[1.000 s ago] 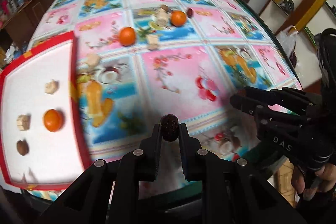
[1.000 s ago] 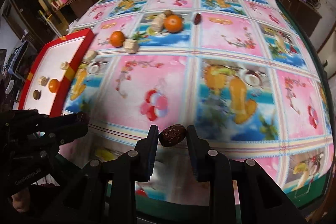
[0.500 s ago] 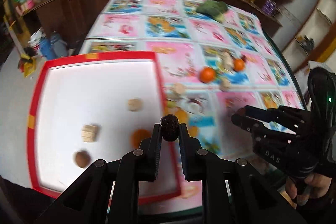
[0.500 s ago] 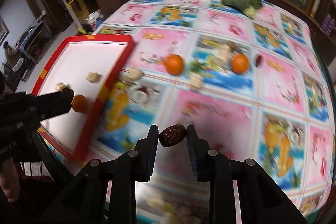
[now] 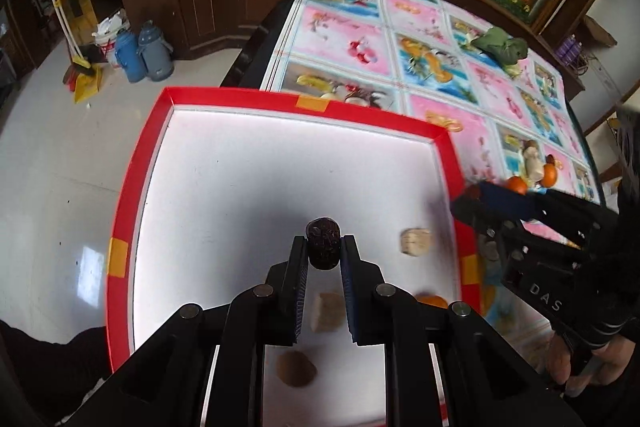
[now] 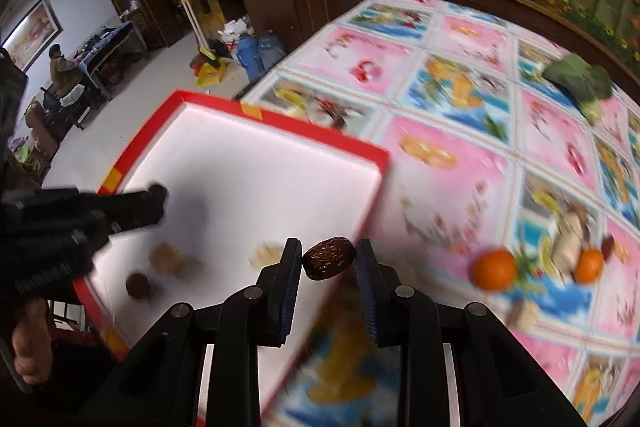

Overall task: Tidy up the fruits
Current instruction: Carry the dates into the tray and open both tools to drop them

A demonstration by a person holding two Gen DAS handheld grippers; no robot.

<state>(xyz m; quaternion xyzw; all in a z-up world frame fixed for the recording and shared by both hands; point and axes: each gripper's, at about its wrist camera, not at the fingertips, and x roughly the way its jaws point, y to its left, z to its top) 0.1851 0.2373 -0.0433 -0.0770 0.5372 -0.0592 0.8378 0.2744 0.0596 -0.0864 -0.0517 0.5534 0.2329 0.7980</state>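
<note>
My left gripper (image 5: 324, 247) is shut on a dark red date (image 5: 323, 243) and holds it above the white inside of the red-rimmed tray (image 5: 240, 99). My right gripper (image 6: 329, 259) is shut on a second brown date (image 6: 329, 258) above the tray's right rim (image 6: 320, 131). In the tray lie pale fruit chunks (image 5: 416, 242), a brown round fruit (image 5: 296, 369) and a part-hidden orange (image 5: 430, 301). Two oranges (image 6: 493, 270) and a pale chunk (image 6: 568, 243) lie on the tablecloth.
The table (image 6: 460, 75) has a pink and blue fruit-print cloth. A green vegetable (image 6: 580, 79) lies at its far side. The tray overhangs the table's left edge above the floor (image 5: 60, 167). Flasks (image 5: 144, 51) and a broom stand by the wooden cabinets.
Both grippers have swung left from over the tablecloth to over the tray, each still holding its date. The tray fills more of both views.
</note>
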